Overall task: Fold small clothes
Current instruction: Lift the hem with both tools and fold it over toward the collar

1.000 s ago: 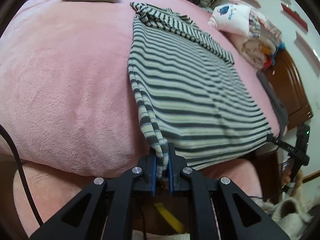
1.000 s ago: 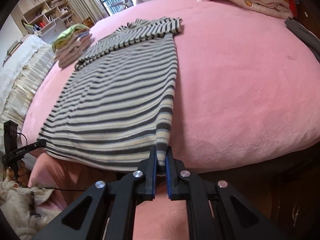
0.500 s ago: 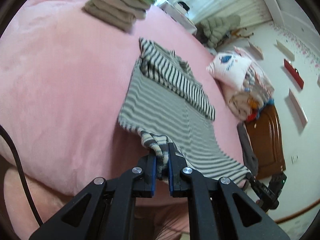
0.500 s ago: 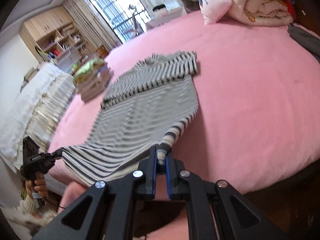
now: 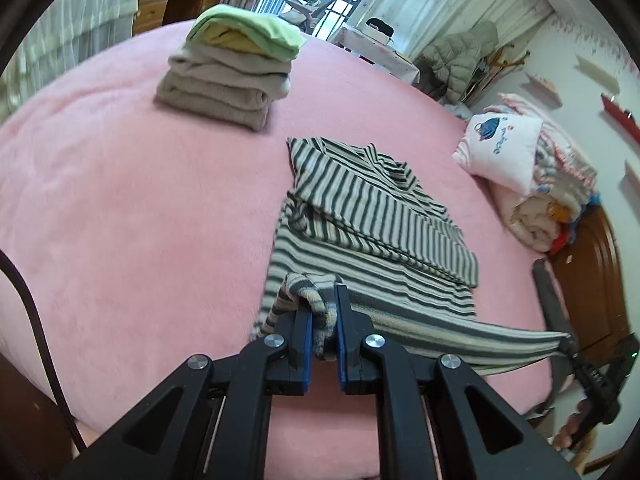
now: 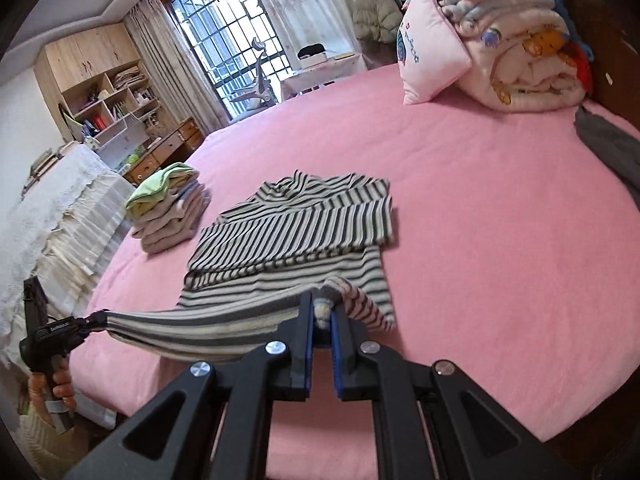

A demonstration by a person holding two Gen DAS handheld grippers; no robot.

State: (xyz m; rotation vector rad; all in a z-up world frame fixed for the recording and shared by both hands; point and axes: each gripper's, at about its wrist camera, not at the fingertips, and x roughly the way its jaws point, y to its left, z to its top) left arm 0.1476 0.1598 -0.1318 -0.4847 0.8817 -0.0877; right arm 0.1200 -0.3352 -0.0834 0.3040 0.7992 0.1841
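Both tools clamped on the hem corners of the striped shirt (image 5: pixel 360 216): left tool (image 5: pixel 323 332), right tool (image 6: pixel 322 316). Hem lifted over mid-bed (image 5: pixel 120 208), collar end lying flat. Risks: fabric sags btwn grips, corners land uneven, crooked fold; thin bite could slip.

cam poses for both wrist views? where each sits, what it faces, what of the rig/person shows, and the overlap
Left wrist: sits on the left claw, facing along the pink bed toward the window; its fingers pinch the striped shirt hem; the right claw and a hand show far right.
Right wrist: sits on the right claw, facing up the bed toward the pillow; the left claw and hand show far left.
Shared: shirt, bed, folded stack, pillow, each other's claw.
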